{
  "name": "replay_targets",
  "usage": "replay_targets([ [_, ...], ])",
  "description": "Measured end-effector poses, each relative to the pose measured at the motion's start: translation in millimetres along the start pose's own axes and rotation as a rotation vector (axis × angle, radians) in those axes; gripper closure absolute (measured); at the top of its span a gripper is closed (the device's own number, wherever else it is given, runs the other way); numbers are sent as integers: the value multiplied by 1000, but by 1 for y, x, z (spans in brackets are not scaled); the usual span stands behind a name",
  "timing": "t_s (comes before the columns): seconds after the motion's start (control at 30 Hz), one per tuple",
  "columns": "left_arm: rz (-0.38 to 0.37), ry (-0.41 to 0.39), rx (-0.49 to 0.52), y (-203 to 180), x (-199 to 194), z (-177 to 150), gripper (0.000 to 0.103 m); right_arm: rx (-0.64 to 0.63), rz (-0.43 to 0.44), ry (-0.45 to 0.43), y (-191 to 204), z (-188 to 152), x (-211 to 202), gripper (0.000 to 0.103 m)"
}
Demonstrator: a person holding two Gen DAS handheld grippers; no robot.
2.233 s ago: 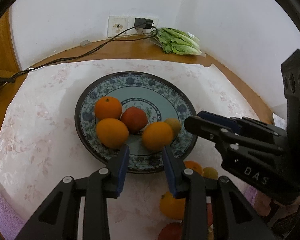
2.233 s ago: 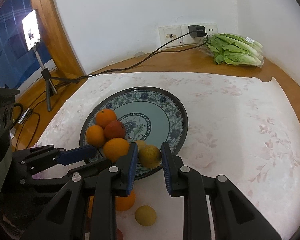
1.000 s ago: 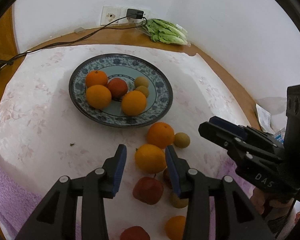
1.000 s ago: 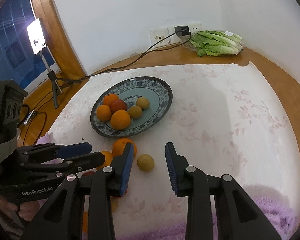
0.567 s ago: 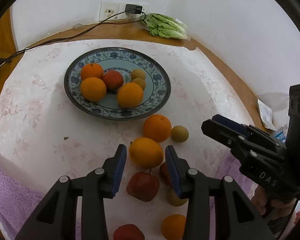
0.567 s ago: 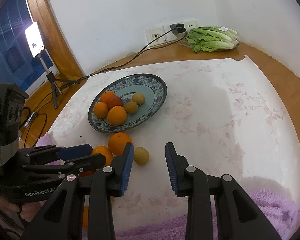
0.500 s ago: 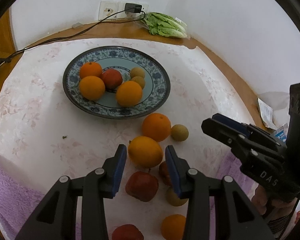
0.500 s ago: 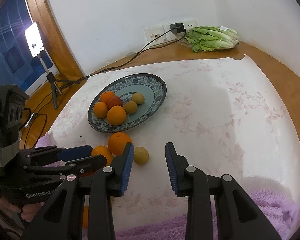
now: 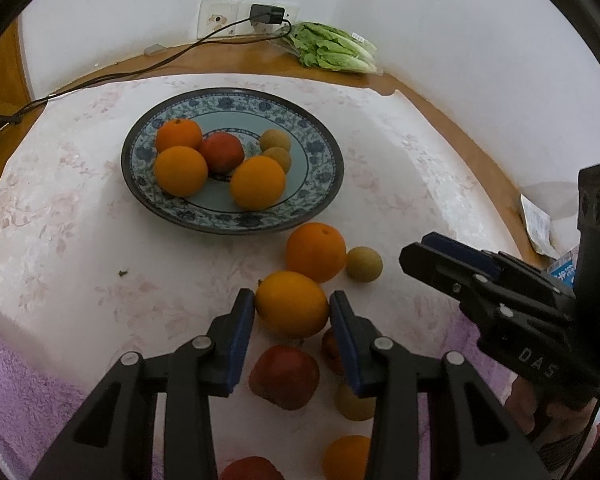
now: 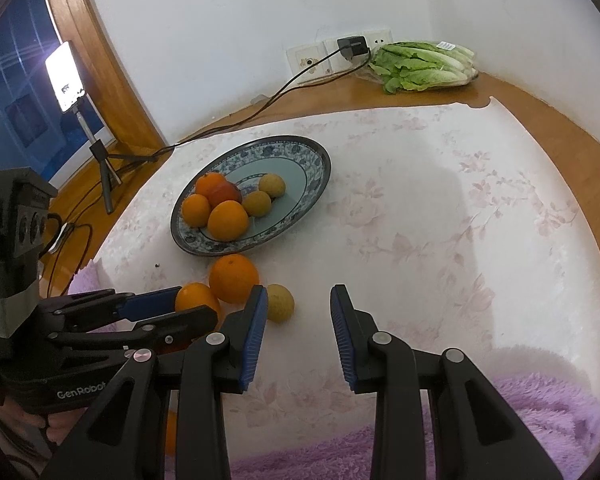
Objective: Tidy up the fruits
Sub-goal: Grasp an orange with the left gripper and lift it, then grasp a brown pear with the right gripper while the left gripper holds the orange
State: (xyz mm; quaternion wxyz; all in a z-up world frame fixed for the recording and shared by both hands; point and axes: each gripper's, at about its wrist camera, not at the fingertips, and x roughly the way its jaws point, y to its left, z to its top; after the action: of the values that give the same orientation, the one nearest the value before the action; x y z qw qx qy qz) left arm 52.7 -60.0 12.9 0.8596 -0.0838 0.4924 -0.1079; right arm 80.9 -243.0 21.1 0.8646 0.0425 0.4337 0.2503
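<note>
A blue patterned plate holds three oranges, a red fruit and two small yellow fruits; it also shows in the right wrist view. My left gripper is open with its jaws on either side of an orange lying on the cloth; contact is unclear. Another orange, a small yellow fruit and red fruits lie loose nearby. My right gripper is open and empty above the cloth, just right of the small yellow fruit.
Bagged lettuce and a wall socket with a plugged cable are at the back. A lamp on a tripod stands far left. A purple towel covers the near table edge.
Both grippers pulled back from the plate toward the loose fruit at the table's near side. My left gripper has come down around the nearest loose orange.
</note>
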Motion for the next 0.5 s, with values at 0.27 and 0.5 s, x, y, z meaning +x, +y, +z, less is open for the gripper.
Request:
replay_targets([
  [0.27, -6, -31, -17, 7, -11, -1, 63, 0, 0, 13, 1, -1, 5, 70],
  [0.5, 18, -74, -57, 25, -25, 3, 63, -18, 7, 34, 8, -3, 11, 70],
])
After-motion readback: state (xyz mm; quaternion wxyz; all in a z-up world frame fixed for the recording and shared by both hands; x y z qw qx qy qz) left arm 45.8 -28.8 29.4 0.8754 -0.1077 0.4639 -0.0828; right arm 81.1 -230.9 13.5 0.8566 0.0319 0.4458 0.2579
